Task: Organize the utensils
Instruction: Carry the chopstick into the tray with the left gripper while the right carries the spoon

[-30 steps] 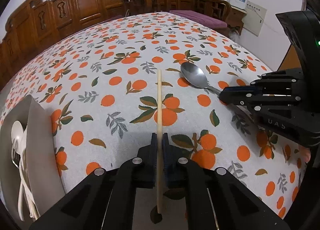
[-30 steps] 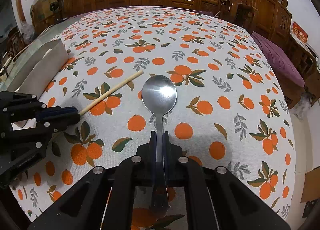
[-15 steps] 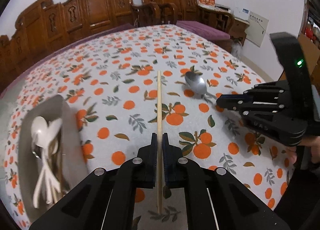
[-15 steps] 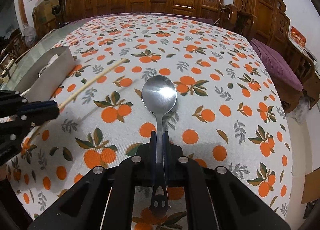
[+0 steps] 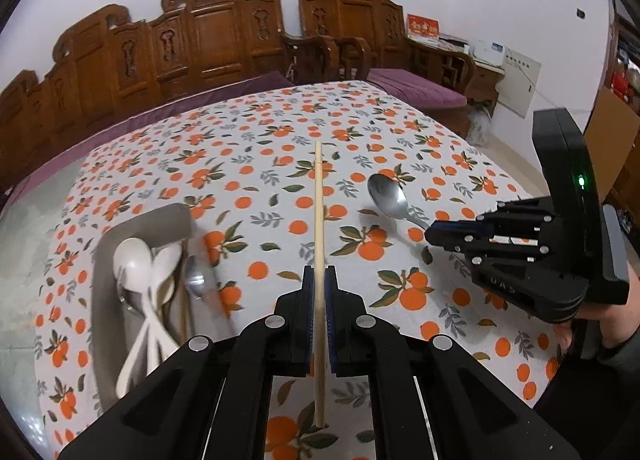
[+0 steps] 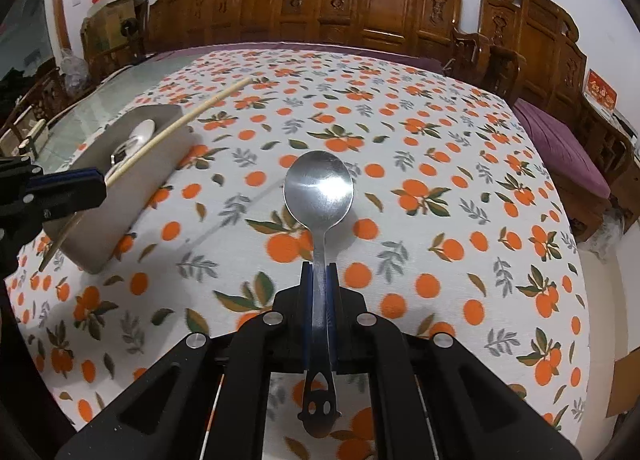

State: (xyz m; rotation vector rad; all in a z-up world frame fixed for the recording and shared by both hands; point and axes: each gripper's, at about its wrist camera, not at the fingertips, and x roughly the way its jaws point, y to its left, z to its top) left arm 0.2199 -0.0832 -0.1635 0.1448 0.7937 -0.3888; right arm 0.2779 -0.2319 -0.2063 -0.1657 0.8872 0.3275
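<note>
Now left tool (image 5: pixel 319 280) clamped on long pale wooden chopstick (image 5: pixel 318 212), held above orange-print table (image 5: pixel 260 188), right of grey rectangular tray (image 5: pixel 105 260) holding white spoons (image 5: pixel 136 260). Right tool (image 6: pixel 319 276) clamped on shiny metal spoon (image 6: pixel 319 188), farther right of tray, off table.

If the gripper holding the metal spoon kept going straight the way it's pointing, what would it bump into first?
Probably just the orange-print tablecloth. The right gripper, shut on the metal spoon, points down at bare cloth; the grey tray sits off to its left. Depth is hard to judge, so the spoon's bowl would likely land first.
</note>
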